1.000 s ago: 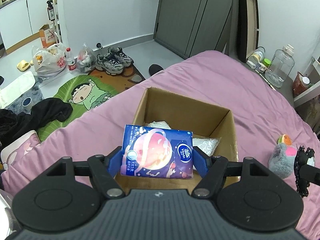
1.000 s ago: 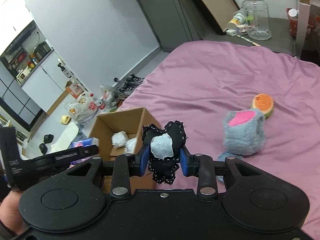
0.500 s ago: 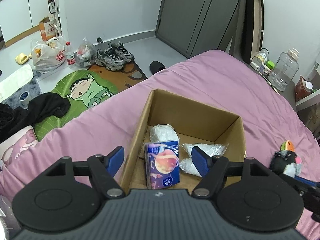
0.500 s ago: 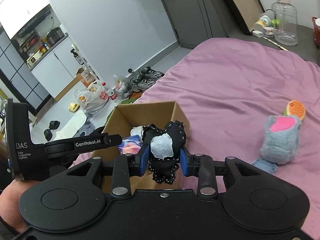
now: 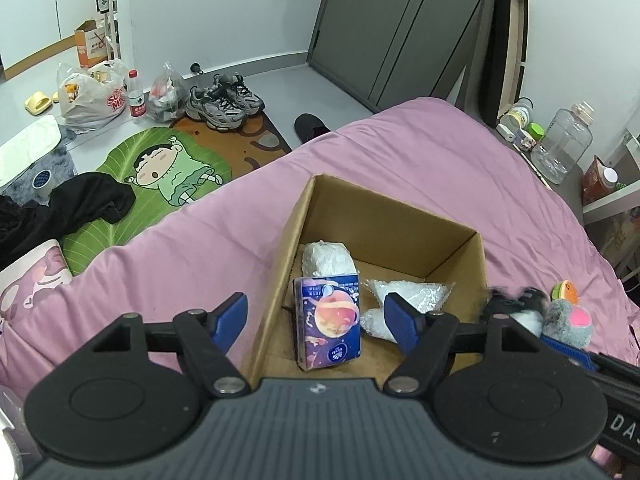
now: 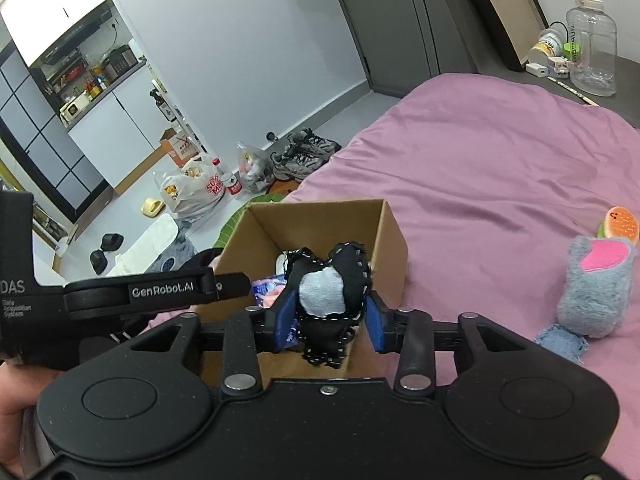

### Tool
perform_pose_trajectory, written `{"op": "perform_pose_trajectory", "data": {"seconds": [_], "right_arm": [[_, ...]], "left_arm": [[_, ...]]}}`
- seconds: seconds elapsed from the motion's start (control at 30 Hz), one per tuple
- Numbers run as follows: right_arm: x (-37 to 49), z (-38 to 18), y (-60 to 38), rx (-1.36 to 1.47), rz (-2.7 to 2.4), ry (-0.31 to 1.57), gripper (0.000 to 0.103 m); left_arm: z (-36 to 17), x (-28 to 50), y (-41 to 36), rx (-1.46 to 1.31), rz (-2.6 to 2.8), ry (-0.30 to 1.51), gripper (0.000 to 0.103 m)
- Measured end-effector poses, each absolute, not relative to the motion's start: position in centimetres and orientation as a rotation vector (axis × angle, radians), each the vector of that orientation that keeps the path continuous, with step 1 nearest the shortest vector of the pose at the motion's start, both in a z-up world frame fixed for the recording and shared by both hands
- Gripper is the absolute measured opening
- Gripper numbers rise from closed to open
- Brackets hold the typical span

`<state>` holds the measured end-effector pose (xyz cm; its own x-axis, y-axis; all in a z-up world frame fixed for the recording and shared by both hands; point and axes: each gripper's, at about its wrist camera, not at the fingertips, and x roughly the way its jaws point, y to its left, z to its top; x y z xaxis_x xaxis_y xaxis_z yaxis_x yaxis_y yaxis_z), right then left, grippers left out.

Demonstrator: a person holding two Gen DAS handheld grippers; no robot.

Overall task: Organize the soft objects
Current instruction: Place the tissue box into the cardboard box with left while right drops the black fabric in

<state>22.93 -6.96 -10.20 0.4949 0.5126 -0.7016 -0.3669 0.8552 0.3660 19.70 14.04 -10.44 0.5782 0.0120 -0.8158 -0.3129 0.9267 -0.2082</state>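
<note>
An open cardboard box [image 5: 396, 236] sits on the pink bed. In it stand a blue tissue pack [image 5: 329, 322], a white wrapped bundle [image 5: 326, 258] and clear bags of white filling [image 5: 408, 292]. My left gripper [image 5: 316, 316] is open and empty above the box's near edge. My right gripper [image 6: 329, 316] is shut on a black stitched plush with a grey patch [image 6: 326, 292], held over the box [image 6: 320, 224]; it also shows in the left wrist view [image 5: 514, 306]. A grey plush with a pink patch [image 6: 596, 284] lies on the bed to the right.
An orange-and-green plush [image 6: 622, 222] lies beyond the grey one. A large clear water jug [image 6: 592, 44] stands on the dark surface beside the bed. Shoes [image 5: 224, 102], bags and a cartoon mat [image 5: 160, 172] lie on the floor left of the bed.
My left gripper opened and dropped the tissue pack, which now stands inside the box. My right gripper carried the black plush left, over the box.
</note>
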Motion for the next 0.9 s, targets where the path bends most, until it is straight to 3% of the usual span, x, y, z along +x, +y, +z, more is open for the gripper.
{"op": "perform_pose_trajectory", "data": {"seconds": [0.07, 0.43, 0.63, 0.9], "right_arm": [[23.0, -10.0, -7.2, 0.182, 0.529, 0.909, 0.059], [22.0, -7.6, -10.1, 0.211, 0.442, 0.924, 0.066], [21.2, -6.5, -12.6, 0.225, 0.409, 0.93, 0.076], [20.3, -4.4, -17.1, 0.247, 0.365, 0.886, 0.093]], "left_arm": [[-10.2, 19.6, 14.1, -0.354, 0.191, 0.942, 0.075], [-8.2, 17.9, 13.4, -0.334, 0.175, 0.932, 0.078], [-7.0, 17.1, 12.0, -0.301, 0.164, 0.917, 0.08], [-5.1, 16.0, 9.3, -0.25, 0.135, 0.878, 0.093]]}}
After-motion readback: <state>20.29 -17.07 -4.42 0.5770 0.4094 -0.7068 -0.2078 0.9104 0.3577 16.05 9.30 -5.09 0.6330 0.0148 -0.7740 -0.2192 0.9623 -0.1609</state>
